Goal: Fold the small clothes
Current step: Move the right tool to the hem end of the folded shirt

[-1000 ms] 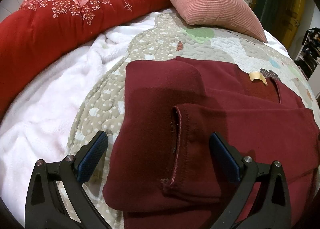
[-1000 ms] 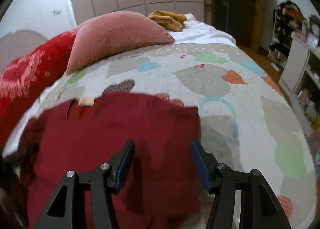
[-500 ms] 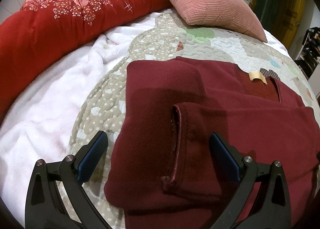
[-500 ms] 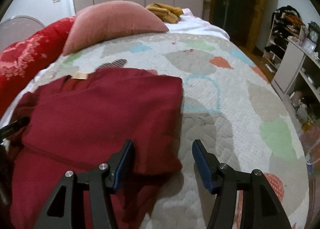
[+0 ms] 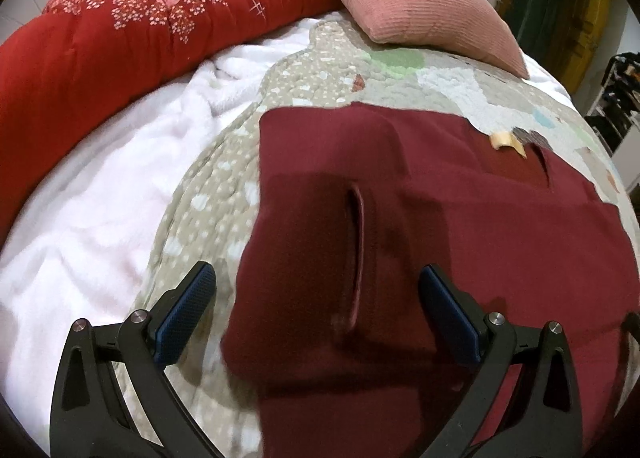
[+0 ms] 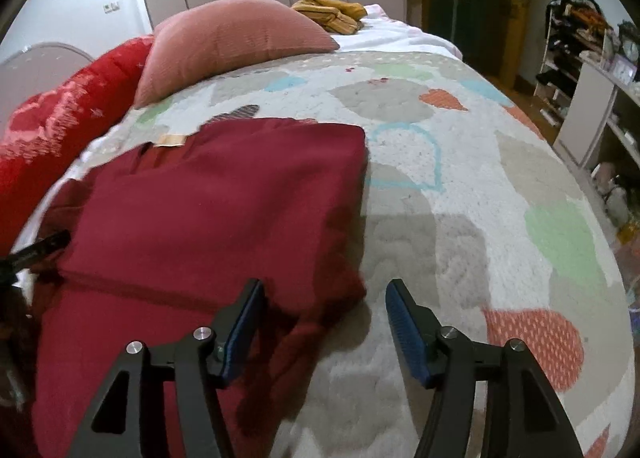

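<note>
A dark red garment [image 5: 460,242] lies on the quilt with both sides folded in; a sleeve cuff [image 5: 354,258] lies on top and a tan label [image 5: 505,141] shows at the collar. My left gripper [image 5: 316,302] is open and empty, hovering over the folded left sleeve. In the right wrist view the garment [image 6: 208,209] fills the left half. My right gripper [image 6: 324,322] is open and empty, above the garment's lower right edge. A black part of the left gripper [image 6: 38,248] shows at the far left.
The patchwork quilt [image 6: 460,193] covers the bed. A red floral duvet [image 5: 120,41] and a pink cushion [image 5: 424,5] lie at the head, a white fleece blanket [image 5: 88,217] at the left. Yellow clothes [image 6: 332,13] lie far back. Shelves [image 6: 592,69] stand to the right.
The right gripper has pulled back from the garment toward its lower right edge, leaving the right side folded. The left gripper has shifted slightly over the sleeve. Both stay open.
</note>
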Tool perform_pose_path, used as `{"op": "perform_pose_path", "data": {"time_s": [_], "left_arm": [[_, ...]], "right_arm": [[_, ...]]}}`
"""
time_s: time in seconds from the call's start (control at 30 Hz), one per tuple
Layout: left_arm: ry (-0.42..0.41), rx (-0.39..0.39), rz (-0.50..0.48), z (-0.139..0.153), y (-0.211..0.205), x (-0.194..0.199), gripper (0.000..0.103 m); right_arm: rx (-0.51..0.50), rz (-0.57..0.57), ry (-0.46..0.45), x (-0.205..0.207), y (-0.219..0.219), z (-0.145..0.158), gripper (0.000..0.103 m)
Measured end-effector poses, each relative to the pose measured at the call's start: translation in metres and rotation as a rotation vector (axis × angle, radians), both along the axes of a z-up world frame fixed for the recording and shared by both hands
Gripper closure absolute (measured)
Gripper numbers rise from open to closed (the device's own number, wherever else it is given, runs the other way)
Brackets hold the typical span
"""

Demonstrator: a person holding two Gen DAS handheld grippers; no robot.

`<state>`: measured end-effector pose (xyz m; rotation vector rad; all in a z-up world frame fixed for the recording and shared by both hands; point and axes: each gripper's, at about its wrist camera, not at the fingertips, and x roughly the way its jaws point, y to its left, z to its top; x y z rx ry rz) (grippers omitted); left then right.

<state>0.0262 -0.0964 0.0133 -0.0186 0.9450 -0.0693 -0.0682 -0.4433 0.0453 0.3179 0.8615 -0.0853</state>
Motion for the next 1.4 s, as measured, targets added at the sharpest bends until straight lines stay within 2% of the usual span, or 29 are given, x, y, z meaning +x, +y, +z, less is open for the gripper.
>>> {"op": "perform_pose_path", "data": {"time_s": [0.13,0.3,0.5,0.7,0.87,0.97,1.1,1.17,1.27,1.33,1.4], "left_arm": [[-0.007,-0.026,-0.022,0.006,0.010,-0.029,0.001],[0.025,-0.027,-0.033,0.010,0.023,-0.066,0.001],[0.011,-0.016,-0.057,0.020,0.037,-0.124,0.001],[0.028,-0.039,-0.066,0.020,0.042,-0.165,0.001],[0.027,-0.016,-0.090,0.021,0.037,-0.185,0.001],[0.034,-0.014,-0.102,0.019,0.038,-0.195,0.001],[0.044,-0.014,-0.108,0.016,0.044,-0.206,0.001],[0.054,-0.019,-0.110,0.012,0.049,-0.211,0.001],[0.077,-0.033,-0.105,0.006,0.055,-0.219,0.001],[0.083,-0.052,-0.103,0.006,0.060,-0.225,0.001],[0.087,-0.081,-0.103,0.008,0.065,-0.231,0.001]], "right_arm": [[0.062,0.068,-0.015,-0.031,0.005,0.011,0.043],[0.038,0.161,-0.015,-0.068,0.027,0.020,0.043],[0.039,0.282,-0.043,-0.109,0.067,0.031,0.043],[0.025,0.443,-0.067,-0.123,0.131,0.033,0.043],[-0.022,0.527,-0.025,-0.122,0.168,0.016,0.043],[-0.120,0.516,0.023,-0.128,0.169,0.004,0.056],[-0.168,0.468,0.035,-0.150,0.141,0.008,0.059],[-0.249,0.392,0.072,-0.162,0.119,0.005,0.058],[-0.159,0.326,0.108,-0.177,0.081,-0.002,0.056],[-0.156,0.266,0.144,-0.189,0.059,-0.008,0.056],[-0.100,0.229,0.150,-0.203,0.039,-0.010,0.055]]}}
